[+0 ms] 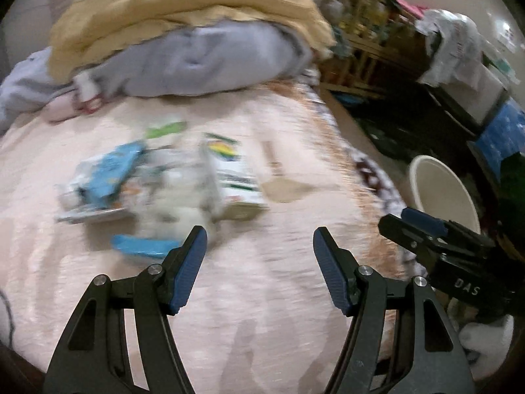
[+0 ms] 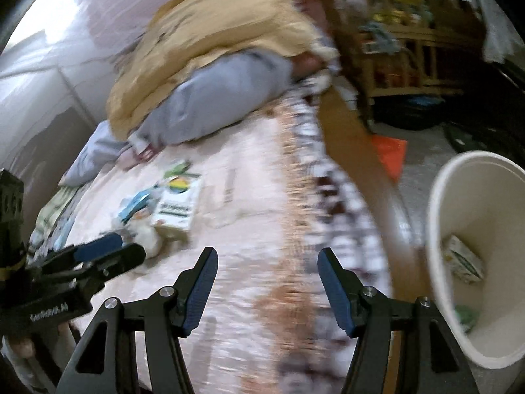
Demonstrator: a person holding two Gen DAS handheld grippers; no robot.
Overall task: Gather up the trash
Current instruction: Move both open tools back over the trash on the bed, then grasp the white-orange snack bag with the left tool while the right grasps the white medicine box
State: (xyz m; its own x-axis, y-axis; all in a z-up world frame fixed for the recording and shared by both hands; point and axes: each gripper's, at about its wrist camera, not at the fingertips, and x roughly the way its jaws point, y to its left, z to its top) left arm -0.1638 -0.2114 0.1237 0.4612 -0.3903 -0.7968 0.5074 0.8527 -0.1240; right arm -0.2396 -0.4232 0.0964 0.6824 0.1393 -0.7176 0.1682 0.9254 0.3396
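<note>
Partly done: one carton (image 2: 464, 257) already lies in your white bin (image 2: 439, 203) beside the bed (image 1: 262, 295). The trash pile (image 1: 164, 184) remains on the bed. Both your left hand-held gripper (image 1: 259, 246) and right hand-held gripper (image 2: 267, 266) gape empty.

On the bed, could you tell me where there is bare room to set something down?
The pink bedspread is bare in front of the left gripper, between the trash pile and the patterned bed edge. It is crowded at the pile and under the heaped bedding.
</note>
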